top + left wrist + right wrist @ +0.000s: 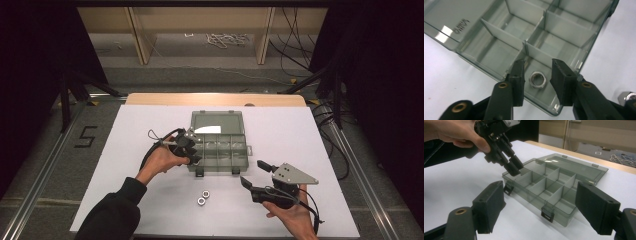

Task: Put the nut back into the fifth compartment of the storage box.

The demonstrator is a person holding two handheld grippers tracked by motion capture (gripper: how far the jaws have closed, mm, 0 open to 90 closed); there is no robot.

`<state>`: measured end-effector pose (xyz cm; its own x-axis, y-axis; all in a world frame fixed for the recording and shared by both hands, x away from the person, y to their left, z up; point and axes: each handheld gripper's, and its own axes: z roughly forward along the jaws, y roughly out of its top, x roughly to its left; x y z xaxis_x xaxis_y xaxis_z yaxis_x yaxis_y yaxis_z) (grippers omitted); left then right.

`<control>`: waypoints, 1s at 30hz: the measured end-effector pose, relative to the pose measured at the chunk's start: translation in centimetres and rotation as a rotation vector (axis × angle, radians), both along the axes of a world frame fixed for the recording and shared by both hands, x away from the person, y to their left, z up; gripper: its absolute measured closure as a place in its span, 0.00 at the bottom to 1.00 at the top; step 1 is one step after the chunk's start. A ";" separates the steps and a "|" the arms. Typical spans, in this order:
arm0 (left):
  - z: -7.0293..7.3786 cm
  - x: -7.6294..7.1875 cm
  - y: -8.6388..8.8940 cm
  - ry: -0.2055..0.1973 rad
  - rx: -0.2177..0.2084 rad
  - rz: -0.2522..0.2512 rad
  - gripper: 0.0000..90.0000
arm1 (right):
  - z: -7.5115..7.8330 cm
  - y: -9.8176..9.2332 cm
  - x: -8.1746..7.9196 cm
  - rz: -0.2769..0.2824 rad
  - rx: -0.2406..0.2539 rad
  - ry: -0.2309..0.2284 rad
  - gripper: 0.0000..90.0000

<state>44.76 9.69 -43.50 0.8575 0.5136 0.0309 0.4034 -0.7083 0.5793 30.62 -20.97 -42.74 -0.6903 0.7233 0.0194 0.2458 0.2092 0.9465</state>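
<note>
- A nut (537, 80) is seen lying loose in the box's (235, 167) near corner compartment, between the left claw's (537, 72) parted jaws.
- Two more nuts (202, 197) lie on the bench (310, 140) before the box, nearer the wide-open, empty right claw (253, 173).

Organizer box (499, 37) glossy clear smoked plastic; nut (537, 80) bright metal; tool pads (560, 82) matt black.

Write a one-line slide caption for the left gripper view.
Left gripper poised with jaws open over a hex nut lying in a corner compartment of the clear organizer box.
</note>
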 end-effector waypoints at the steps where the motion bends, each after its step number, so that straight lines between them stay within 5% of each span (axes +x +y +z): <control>1: 0.2 -0.1 0.1 -0.001 -0.010 0.007 0.67 | 0.0 0.0 0.0 0.001 0.002 0.000 0.27; 9: 1.5 -1.8 0.4 -0.030 -0.060 0.026 0.53 | 0.0 -0.1 0.0 -0.005 0.001 -0.001 0.26; 12: 1.6 -3.1 0.2 -0.003 -0.084 -0.018 0.46 | 0.1 -0.1 -0.2 -0.006 0.001 0.026 0.26; 16: 1.6 -4.8 -0.1 0.011 -0.050 -0.077 0.42 | 0.1 -0.1 -0.1 -0.004 0.004 -0.004 0.26; 18: 1.7 -5.4 -0.3 0.017 -0.047 -0.093 0.40 | 0.1 -0.1 -0.2 -0.002 0.011 0.020 0.26; 30: 0.9 -9.0 -2.1 0.030 -0.004 -0.155 0.38 | 0.1 0.0 -0.2 -0.002 0.006 0.013 0.26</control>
<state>35.71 7.59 -42.63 0.9271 0.3749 0.0018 0.3066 -0.7610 0.5718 30.44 -20.96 -42.64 -0.6884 0.7246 0.0327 0.2588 0.2032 0.9443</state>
